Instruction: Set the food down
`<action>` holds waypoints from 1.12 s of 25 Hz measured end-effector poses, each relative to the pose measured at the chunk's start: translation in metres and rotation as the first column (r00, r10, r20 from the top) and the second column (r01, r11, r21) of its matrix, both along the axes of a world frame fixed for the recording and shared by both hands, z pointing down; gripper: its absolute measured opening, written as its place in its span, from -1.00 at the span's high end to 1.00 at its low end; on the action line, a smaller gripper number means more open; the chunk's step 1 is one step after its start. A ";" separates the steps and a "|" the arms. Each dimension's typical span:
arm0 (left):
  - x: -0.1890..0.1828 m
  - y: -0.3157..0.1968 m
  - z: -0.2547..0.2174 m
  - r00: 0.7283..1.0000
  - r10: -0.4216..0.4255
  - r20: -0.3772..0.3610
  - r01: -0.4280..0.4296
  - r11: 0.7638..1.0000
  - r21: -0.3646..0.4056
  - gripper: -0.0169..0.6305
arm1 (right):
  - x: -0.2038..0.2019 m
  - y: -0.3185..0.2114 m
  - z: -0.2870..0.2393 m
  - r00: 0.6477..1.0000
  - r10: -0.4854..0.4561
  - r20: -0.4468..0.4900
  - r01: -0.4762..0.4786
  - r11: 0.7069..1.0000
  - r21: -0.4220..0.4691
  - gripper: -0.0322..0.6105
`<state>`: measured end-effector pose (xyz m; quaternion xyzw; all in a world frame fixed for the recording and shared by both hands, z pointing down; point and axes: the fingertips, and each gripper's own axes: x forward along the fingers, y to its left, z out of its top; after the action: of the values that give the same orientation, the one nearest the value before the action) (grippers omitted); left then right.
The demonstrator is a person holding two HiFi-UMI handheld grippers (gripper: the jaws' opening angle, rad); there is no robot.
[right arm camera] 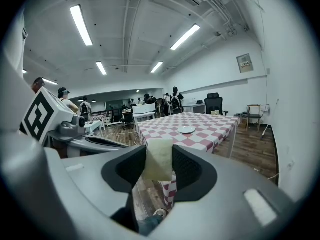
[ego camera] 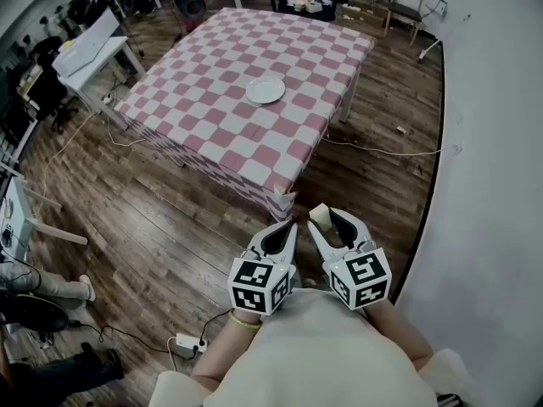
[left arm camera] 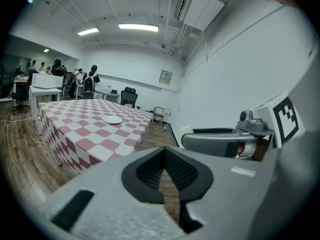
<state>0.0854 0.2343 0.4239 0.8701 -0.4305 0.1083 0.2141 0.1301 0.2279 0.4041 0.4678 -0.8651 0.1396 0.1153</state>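
Closest to us, our two grippers sit side by side in front of the body. Our left gripper [ego camera: 286, 230] has its fingers pressed together, with nothing in them. Our right gripper [ego camera: 329, 223] pinches a pale, flat piece of food [right arm camera: 159, 160] between its pads. Both hang over the wooden floor [ego camera: 170, 227], near the corner of the table [ego camera: 229, 134] with its red-and-white checked cloth. A white plate [ego camera: 265, 90] lies on that table, well apart from the food.
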 end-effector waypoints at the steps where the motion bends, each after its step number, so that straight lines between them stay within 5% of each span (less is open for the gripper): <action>1: 0.000 -0.002 0.000 1.000 0.002 0.000 -0.002 1.000 0.000 0.95 | 0.000 -0.002 0.000 1.000 0.001 0.002 -0.001 1.000 -0.002 0.37; 28: -0.037 -0.096 0.001 1.000 -0.023 -0.019 0.022 1.000 -0.013 0.95 | -0.036 -0.096 0.001 1.000 -0.008 0.002 0.008 1.000 -0.020 0.37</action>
<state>0.0484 0.1387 0.4253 0.8649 -0.4375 0.1003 0.2248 0.0944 0.1315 0.4055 0.4631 -0.8655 0.1483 0.1199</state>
